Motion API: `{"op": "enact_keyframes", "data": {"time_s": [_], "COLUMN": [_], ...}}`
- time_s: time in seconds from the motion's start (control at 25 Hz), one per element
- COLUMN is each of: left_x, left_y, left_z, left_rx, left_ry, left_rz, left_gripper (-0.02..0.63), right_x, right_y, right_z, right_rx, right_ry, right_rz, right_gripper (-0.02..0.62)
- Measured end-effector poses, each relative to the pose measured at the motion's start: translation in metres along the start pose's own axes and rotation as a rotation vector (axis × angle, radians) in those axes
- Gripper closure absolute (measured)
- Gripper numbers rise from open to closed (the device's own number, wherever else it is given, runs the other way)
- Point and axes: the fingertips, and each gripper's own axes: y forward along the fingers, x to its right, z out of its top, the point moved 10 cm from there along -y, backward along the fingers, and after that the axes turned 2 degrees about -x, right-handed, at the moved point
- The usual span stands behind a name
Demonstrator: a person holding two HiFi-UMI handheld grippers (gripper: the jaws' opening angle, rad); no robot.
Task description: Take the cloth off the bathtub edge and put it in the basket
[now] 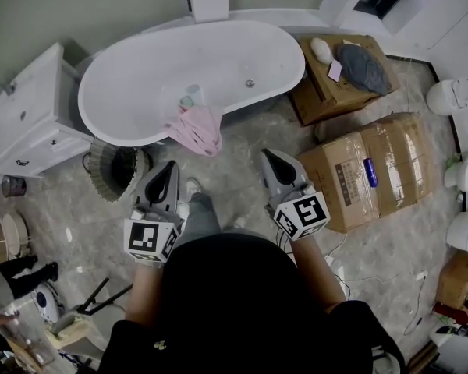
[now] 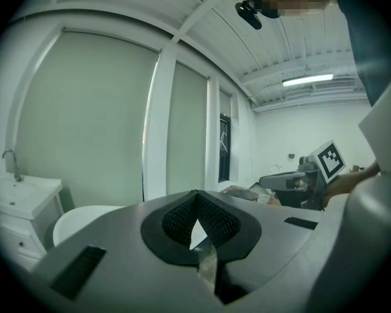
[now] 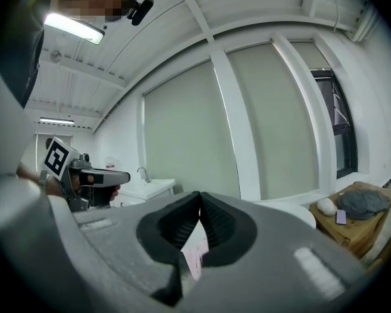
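Pink cloth (image 1: 195,128) draped over the bathtub (image 1: 140,84) edge, untouched

The left gripper (image 1: 170,167) and right gripper (image 1: 268,157) point toward the tub, each with jaws pressed together and nothing between them; both are clear of the cloth; the basket (image 1: 103,179) stands on the floor beside the tub, left of the cloth.

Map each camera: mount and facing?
Head view: on the person's head, steeply down at bathtub, pink cloth, basket; shows torso, left gripper, right gripper.
Left gripper view: rides left gripper, faces along its shut fingers toward window wall.
Right gripper view: rides right gripper, faces along its shut fingers toward window wall.
Shared: each gripper view catches the other gripper; all show bathtub.
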Motion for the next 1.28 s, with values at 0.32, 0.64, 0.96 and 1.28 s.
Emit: {"op": "enact_keyframes", "data": {"time_s": [0.32, 0.64, 0.96, 1.28], "left_x": [-0.093, -0.187, -0.26, -0.29], "left_y": [0.035, 0.064, 0.08, 0.08], "left_z": [-0.003, -0.004, -0.008, -0.009], "left_rx": [-0.006, -0.019, -0.024, -0.033], "left_ry": [-0.071, -0.066, -0.065, -0.098], "left_rz": [0.025, 0.03, 0.016, 0.077], "left_gripper": [0.6, 0.6, 0.6, 0.6], "right_x": [-0.007, -0.023, -0.041, -0.048], "right_y": [0.101, 0.205, 0.29, 0.34], "right_z": [0.012, 0.028, 0.04, 0.045], "right_rx": [-0.05, -0.068, -0.088, -0.123], "right_ry": [0.003, -0.021, -0.047, -0.063], "right_rz": [0.029, 0.051, 0.065, 0.134], "right_gripper": [0.598, 0.598, 0.598, 0.597]}}
